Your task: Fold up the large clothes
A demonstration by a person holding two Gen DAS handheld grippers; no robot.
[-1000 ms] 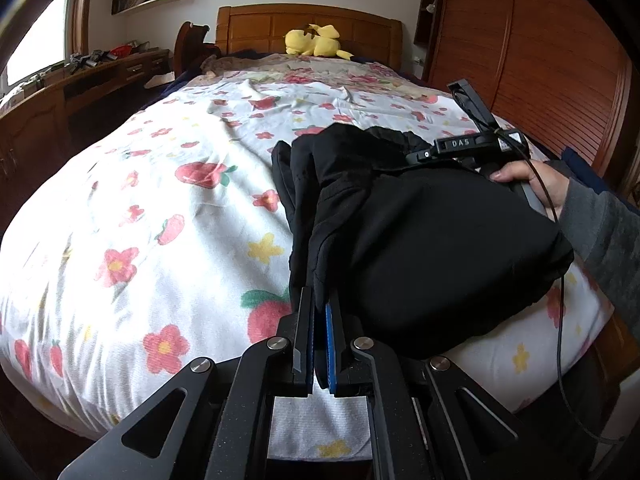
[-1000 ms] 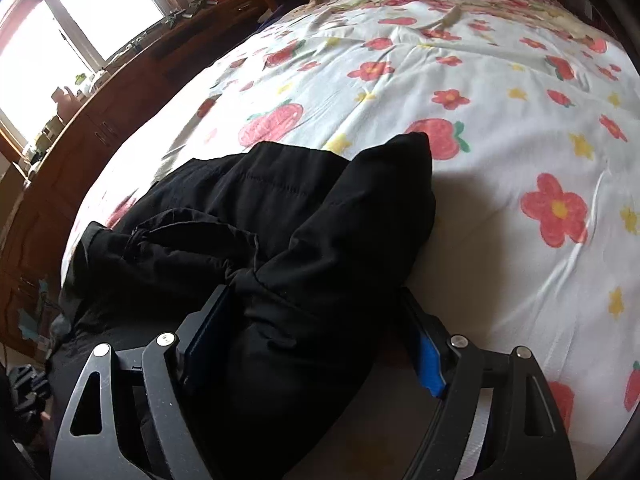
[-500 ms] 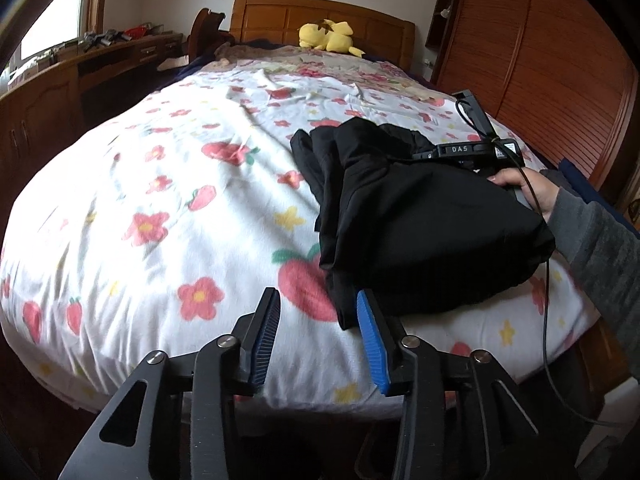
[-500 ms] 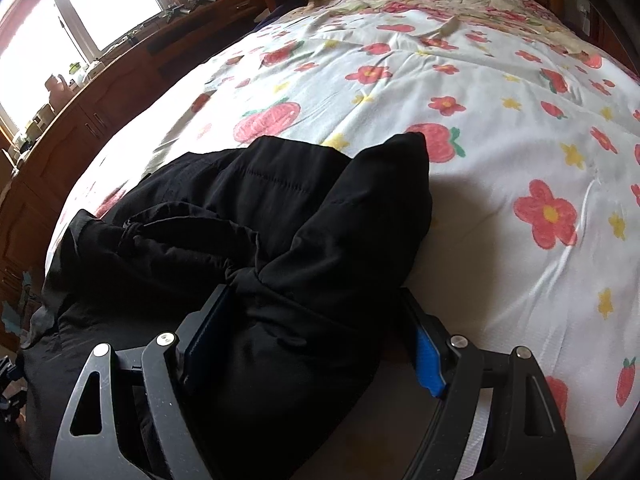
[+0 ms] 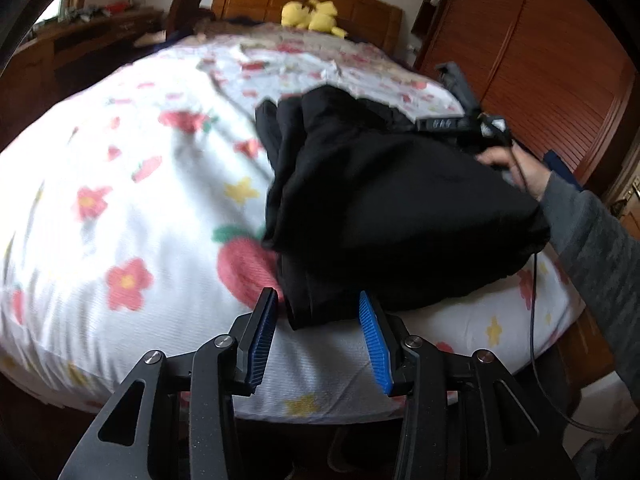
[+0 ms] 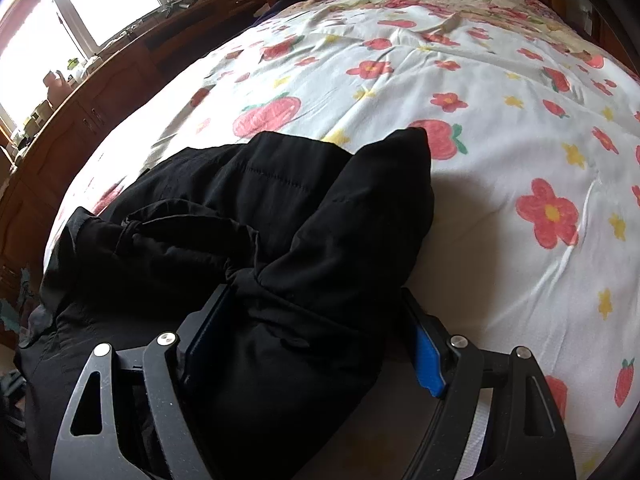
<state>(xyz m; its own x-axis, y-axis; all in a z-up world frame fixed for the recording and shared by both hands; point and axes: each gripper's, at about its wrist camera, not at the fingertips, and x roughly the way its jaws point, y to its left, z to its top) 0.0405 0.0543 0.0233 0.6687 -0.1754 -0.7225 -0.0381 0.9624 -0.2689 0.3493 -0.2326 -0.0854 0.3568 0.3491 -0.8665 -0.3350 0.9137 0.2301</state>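
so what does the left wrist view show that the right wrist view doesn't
Only the left wrist view shows the left gripper, open with nothing between its fingers, the person's hand on the right gripper's handle, and the wooden wardrobe.

Only the right wrist view shows the right gripper with its fingers spread wide around a thick bunch of the black jacket, and the bright window.

Both show the jacket, the floral bedspread and the yellow plush toy at the headboard.

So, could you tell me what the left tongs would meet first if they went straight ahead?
Most likely the near hem of the black jacket on the bed; the open left tongs point right at it.
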